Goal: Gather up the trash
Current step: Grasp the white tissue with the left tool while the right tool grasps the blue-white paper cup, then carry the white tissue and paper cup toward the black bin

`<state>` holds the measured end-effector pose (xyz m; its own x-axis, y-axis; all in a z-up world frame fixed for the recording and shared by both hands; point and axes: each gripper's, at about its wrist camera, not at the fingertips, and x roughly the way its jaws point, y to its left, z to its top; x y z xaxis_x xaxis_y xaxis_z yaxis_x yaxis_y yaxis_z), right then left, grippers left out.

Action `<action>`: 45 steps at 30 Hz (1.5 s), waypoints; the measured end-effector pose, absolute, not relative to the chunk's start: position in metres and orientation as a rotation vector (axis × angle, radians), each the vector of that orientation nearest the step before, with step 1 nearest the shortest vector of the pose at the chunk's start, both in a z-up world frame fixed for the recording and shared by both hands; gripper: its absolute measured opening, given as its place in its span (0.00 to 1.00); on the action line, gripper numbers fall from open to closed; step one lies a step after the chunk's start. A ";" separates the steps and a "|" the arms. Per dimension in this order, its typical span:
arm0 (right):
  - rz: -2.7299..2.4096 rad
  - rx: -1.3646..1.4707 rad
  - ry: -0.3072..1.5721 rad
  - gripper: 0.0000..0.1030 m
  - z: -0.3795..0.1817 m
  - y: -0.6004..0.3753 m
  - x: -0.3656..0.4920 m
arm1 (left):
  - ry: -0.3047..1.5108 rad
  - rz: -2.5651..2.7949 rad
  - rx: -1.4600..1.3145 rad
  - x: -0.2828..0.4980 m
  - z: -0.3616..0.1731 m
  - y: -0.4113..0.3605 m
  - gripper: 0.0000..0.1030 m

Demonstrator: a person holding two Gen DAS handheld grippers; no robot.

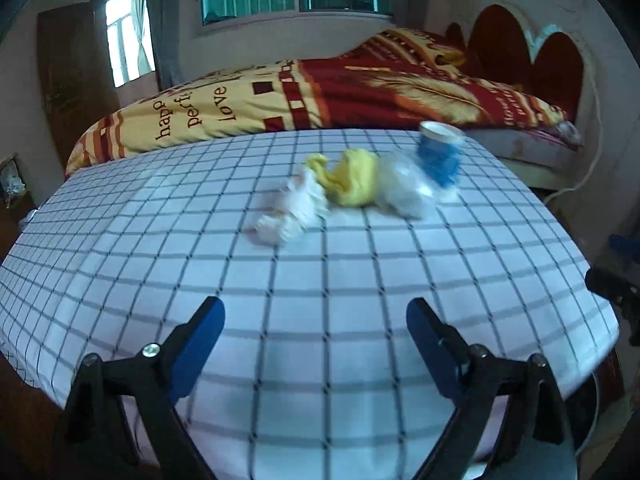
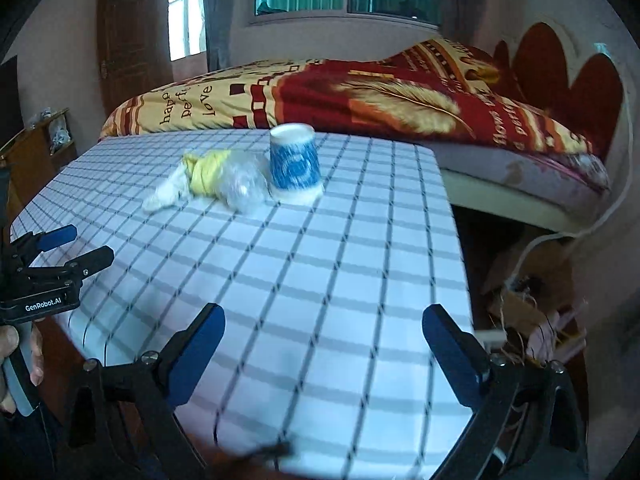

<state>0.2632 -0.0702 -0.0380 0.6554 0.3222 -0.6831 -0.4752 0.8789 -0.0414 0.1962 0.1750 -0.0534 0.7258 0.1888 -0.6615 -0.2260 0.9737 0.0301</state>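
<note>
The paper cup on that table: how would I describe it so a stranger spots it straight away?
Find the checked tablecloth in front of the bed. Near its far edge lies a row of crumpled scraps, and the blue-and-white paper cup stands at the right end, upside down. It is the only rigid, upright piece; the clear plastic wad beside it is limp.

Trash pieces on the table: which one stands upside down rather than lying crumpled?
The blue paper cup, rim down at the row's right end; the white, yellow and clear pieces lie crumpled.

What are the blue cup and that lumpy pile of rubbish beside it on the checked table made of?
Blue cup: probably paper, matte printed wall, plain white rim, standing upside down.
Yellow wad: soft and crumpled, thin plastic or cloth; unclear.
Clear lump: looks like glossy see-through plastic film.
White wad: likely crumpled tissue, but blurred.
</note>
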 end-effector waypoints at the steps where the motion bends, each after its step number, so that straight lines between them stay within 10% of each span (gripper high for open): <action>1: 0.463 -0.224 0.726 0.96 -0.038 -0.062 0.275 | 0.725 0.236 -0.053 0.206 -0.055 0.182 0.88; 20: 0.527 -0.206 0.736 0.88 -0.056 0.041 0.434 | 0.809 0.230 -0.061 0.309 -0.079 0.221 0.76; 25: 0.555 -0.187 0.764 0.59 -0.060 0.046 0.444 | 0.843 0.190 -0.096 0.321 -0.084 0.225 0.32; 45: 0.451 -0.210 0.694 0.58 -0.023 -0.060 0.322 | 0.734 0.119 -0.066 0.231 -0.045 0.171 0.31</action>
